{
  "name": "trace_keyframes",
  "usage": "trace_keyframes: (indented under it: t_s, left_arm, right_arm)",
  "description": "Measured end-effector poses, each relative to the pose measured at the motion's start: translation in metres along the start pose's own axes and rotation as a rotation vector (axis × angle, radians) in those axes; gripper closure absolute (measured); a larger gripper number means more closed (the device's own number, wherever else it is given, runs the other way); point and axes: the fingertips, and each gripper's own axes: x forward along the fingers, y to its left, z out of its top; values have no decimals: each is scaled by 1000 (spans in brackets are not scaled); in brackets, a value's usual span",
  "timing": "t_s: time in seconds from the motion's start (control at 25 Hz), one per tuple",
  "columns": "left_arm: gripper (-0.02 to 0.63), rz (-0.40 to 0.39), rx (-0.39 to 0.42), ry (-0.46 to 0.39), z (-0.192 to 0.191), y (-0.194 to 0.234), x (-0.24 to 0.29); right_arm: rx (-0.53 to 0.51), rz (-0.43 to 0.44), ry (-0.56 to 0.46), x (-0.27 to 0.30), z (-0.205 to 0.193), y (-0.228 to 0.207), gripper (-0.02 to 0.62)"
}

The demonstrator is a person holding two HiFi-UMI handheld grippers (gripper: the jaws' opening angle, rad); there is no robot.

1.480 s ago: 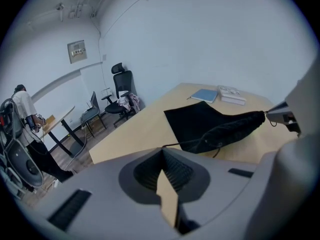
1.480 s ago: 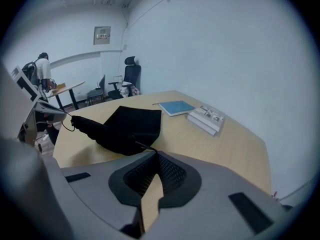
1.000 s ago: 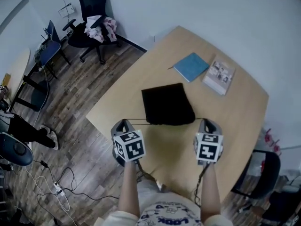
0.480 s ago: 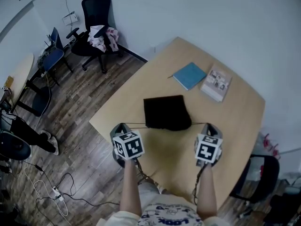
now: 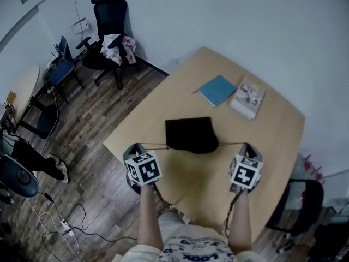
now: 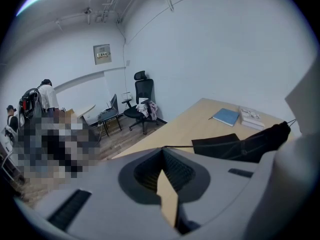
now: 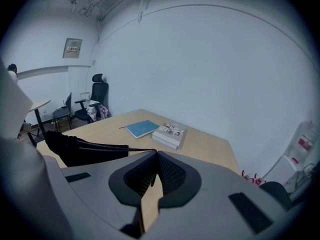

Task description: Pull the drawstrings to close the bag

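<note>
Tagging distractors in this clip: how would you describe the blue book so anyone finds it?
Find the wooden table in the head view. Past the black bag at its middle, two flat books lie side by side near the far edge. The blue book is the left one, with a plain cover; the pale book beside it has a printed cover.

Even, cool indoor light throughout (ceiling glare upper left), strong fisheye bending and dark vignetted corners.

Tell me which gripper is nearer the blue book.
Right. In the head view the right gripper is below the blue book, slightly right; the left gripper is farther, beyond the black bag.
</note>
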Motion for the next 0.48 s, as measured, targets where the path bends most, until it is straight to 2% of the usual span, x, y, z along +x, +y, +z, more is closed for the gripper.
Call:
trace_keyframes:
  t_s: [0.48]
  left_arm:
    - [604,23,-43,7,-2,8,1]
  right_arm:
    - [43,-66,0,4,-8,-22,589]
